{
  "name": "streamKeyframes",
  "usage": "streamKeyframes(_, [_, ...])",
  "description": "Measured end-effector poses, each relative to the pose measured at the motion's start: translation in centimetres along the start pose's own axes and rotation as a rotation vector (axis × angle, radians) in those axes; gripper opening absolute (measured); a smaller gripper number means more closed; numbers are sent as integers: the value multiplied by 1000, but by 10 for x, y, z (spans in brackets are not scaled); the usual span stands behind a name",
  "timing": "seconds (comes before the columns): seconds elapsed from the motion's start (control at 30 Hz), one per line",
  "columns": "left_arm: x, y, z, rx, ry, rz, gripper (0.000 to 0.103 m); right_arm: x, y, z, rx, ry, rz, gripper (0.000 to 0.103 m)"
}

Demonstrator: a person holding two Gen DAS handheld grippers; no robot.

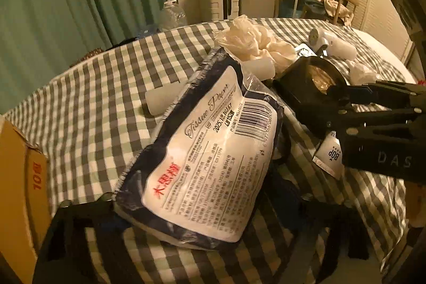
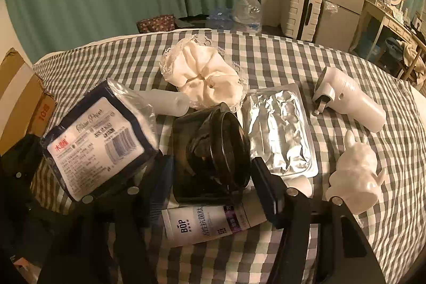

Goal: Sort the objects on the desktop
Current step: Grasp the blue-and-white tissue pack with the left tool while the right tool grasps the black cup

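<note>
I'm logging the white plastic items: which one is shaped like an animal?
The white rabbit-like figurine, at the right near the right gripper. The white handheld device behind it is a plain cylinder with a head.

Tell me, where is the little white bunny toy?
In the right wrist view, the white bunny toy stands on the checked cloth at the right, below the white handheld device and beside the silver foil packet.

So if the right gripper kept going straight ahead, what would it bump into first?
Probably the black round container: it sits right between the right gripper's fingers, ahead of the white tube lying underneath. Depth is hard to judge.
</note>
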State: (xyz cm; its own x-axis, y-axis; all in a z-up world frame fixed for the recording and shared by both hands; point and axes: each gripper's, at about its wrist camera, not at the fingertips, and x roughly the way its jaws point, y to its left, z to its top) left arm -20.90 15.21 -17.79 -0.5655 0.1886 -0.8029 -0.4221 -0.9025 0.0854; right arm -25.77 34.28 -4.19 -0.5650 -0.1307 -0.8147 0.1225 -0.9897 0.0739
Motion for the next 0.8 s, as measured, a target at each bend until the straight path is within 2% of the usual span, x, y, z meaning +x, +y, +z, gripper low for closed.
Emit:
streamKeyframes(0.13, [-8, -5, 3, 35, 13, 15, 63, -7, -5, -2, 27, -2, -12, 59])
streamKeyframes(0.2, [-13, -6, 4, 39, 17, 10, 50, -13, -13, -4, 65, -8, 2, 59])
streamKeyframes(0.3, [-23, -6, 7, 17, 9, 2, 47, -22, -27, -7, 143, -19, 35, 59])
streamKeyframes(0.5, [-57, -5, 4, -71, -21, -16, 47, -42, -38, -16, 198, -25, 42, 58])
streamKeyframes(0.53, [-67, -11, 3, -76, -25, -8, 47, -46, -38, -17, 202, -23, 42, 55])
streamKeyframes(0.57, [-74, -11, 0, -82, -30, -14, 47, -51, -37, -20, 198, -15, 33, 44])
streamKeyframes(0.67, [-95, -11, -4, -107, -46, -42, 47, -63, -35, -26, 193, -9, 50, 38])
streamKeyframes(0.8, [-118, -12, -10, -108, -65, -31, 47, -70, -34, -37, 195, 5, 71, 29])
